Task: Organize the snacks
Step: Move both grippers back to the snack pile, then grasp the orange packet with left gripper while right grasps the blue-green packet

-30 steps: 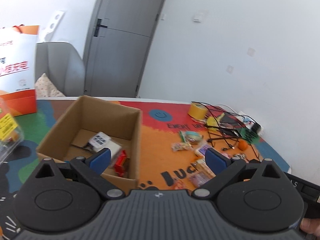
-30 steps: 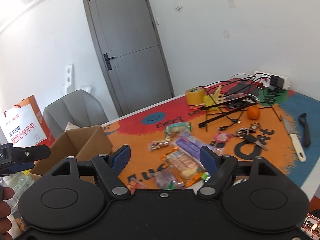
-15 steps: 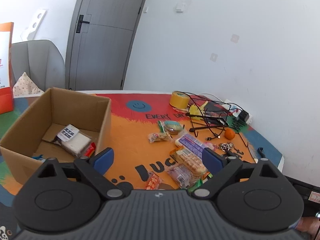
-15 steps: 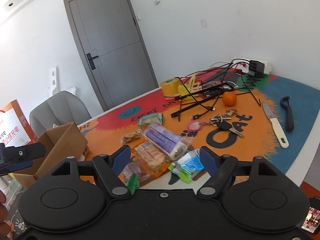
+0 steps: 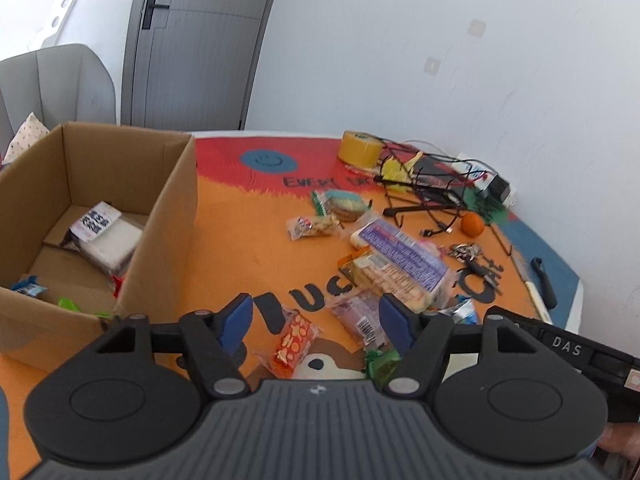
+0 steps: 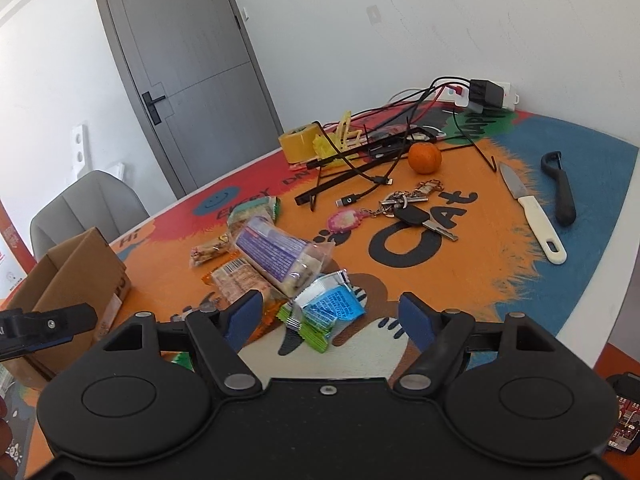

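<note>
Several snack packets lie in a pile on the orange mat. A purple-labelled pack point(image 5: 404, 254) point(image 6: 276, 254) lies on top, with an orange-red packet point(image 5: 292, 342) and a blue packet point(image 6: 332, 306) near the front. A cardboard box point(image 5: 168, 216) point(image 6: 76, 268) at the left holds a few snacks, among them a white pack point(image 5: 106, 236). My left gripper point(image 5: 316, 318) is open and empty, above the orange-red packet. My right gripper point(image 6: 332, 316) is open and empty, just above the blue packet.
A tape roll point(image 6: 298, 144), tangled cables point(image 6: 380, 148), an orange point(image 6: 424, 158), keys point(image 6: 408, 208), a knife point(image 6: 532, 216) and a peeler point(image 6: 560, 188) lie on the right of the mat. A grey chair point(image 5: 60, 80) and a door point(image 5: 196, 40) stand behind the table.
Both grippers have swung right and down, from the box side towards the snack pile. Both stay open and empty.
</note>
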The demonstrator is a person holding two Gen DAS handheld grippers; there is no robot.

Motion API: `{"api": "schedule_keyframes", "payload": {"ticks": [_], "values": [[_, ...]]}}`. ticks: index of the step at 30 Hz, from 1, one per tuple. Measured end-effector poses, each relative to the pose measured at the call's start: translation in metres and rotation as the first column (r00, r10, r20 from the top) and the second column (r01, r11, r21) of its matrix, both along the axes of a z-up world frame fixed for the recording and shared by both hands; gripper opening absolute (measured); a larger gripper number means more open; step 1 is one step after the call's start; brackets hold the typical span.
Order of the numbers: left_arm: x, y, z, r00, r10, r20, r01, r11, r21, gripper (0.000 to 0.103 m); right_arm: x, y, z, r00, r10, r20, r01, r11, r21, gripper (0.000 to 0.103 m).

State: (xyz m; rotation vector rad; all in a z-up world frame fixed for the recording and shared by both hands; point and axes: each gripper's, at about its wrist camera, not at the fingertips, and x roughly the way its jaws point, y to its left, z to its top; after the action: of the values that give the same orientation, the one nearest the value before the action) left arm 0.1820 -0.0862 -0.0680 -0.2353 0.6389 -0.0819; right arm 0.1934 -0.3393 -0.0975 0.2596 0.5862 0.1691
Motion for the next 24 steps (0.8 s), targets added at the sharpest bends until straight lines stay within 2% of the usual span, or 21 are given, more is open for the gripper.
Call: {"api": "schedule_keyframes", "payload": {"ticks": [12, 20, 21, 24], "values": [[0.024, 0.003, -0.032, 0.996, 0.017, -0.090, -0.015, 1.000, 0.018, 0.061, 0.026, 0.012, -0.010, 1.000, 0.019, -0.008, -0.019, 0.998, -0.063, 0.074], [0.032, 0.005, -0.044, 0.992, 0.014, -0.125, -0.013, 1.000, 0.009, 0.049, 0.042, 0.024, -0.018, 0.999, 0.040, -0.020, -0.042, 0.993, -0.114, 0.074], [0.032, 0.005, -0.044, 0.992, 0.014, -0.123, -0.013, 1.000, 0.011, 0.048, 0.043, 0.025, -0.020, 0.999, 0.040, -0.026, -0.043, 0.992, -0.120, 0.070], [0.032, 0.001, -0.044, 0.992, 0.001, -0.123, 0.002, 1.000, 0.022, 0.031, 0.042, 0.028, -0.025, 0.998, 0.047, -0.036, -0.052, 0.988, -0.143, 0.057]]}}
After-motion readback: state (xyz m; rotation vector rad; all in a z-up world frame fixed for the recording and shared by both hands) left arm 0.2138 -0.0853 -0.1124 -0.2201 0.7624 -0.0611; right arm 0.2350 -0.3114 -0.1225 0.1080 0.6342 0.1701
